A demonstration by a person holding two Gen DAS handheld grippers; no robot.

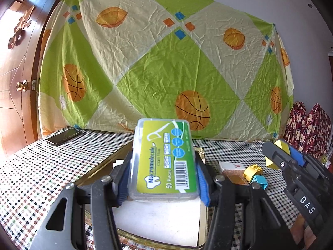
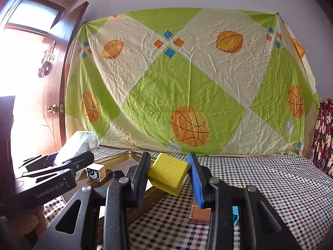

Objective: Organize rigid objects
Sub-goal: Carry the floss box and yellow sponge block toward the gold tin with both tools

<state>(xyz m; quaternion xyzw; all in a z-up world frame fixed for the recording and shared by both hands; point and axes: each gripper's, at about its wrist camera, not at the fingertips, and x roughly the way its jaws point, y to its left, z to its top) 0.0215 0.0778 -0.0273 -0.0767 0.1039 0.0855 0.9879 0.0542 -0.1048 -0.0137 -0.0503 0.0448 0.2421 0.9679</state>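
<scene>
Both hands are loaded right now. The left gripper (image 1: 162,179) has its fingers (image 1: 121,184) pinching a clear plastic floss pick box (image 1: 164,162) by its long sides, green label facing up, hanging over the gold-rimmed tray (image 1: 200,153) with the white bottom. From the right wrist view, that same box shows at the far left, washed out by the glare from the door.

The right gripper (image 2: 168,177) has its fingers clamped on a yellow block (image 2: 168,173), tilted a bit, held over the checkered counter (image 2: 260,179) just beside the tray's near-right edge. In the left wrist view that block shows yellow and blue faces at the tip of the gripper.

Still sitting out on the counter, to the right of the tray: a small white box (image 1: 231,167), a yellow toy piece (image 1: 252,173) touching a teal block (image 1: 259,182). Inside the tray there's a little cube with a moon and stars on it (image 2: 95,171) and something dark with ridges next to it, can't tell what. A phone (image 1: 64,136) lies at the far left corner of the counter, well apart from everything.
</scene>
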